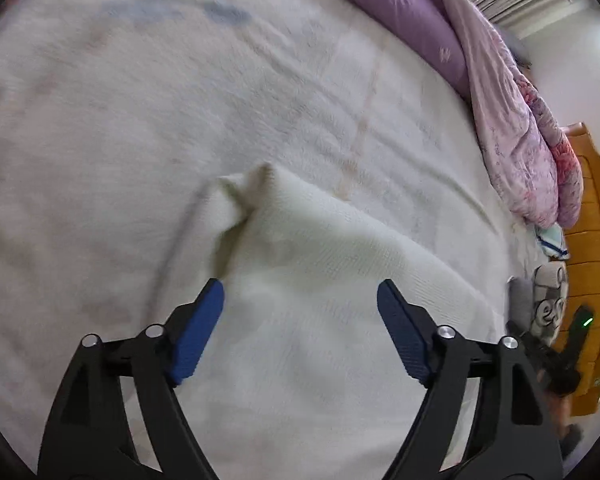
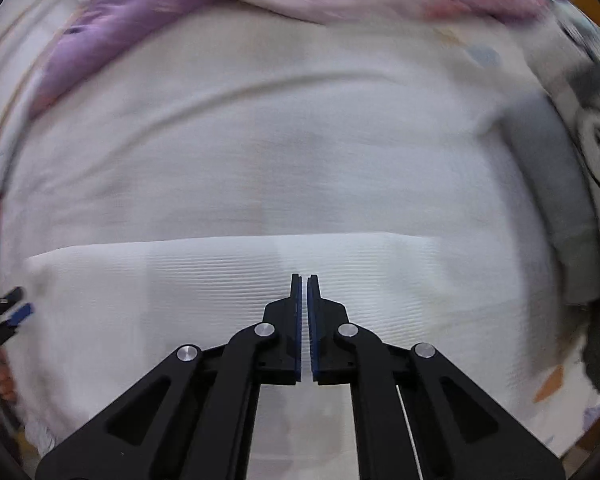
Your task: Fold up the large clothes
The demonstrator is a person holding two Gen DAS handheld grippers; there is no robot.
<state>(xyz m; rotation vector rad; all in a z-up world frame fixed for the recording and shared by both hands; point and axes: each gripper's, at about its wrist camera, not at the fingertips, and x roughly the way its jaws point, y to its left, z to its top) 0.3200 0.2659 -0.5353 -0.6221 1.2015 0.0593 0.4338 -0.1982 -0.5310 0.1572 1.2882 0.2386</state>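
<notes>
Lying across the lower middle of the left wrist view: white garment [image 1: 320,264], one corner bunched up, on bed [image 1: 100,120]. Standing wide and empty above it: left gripper [image 1: 300,300]. Hovering nearly closed, gripping nothing, over the folded edge: right gripper [image 2: 304,280].

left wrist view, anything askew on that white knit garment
Yes: the far corner of the white knit garment is bunched up into a peak instead of lying flat, so that edge looks crooked. Nothing else stands out.

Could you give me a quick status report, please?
Left claw open, empty. Right claw shut, empty. Garment folded on bed. Nothing obstructing.
</notes>
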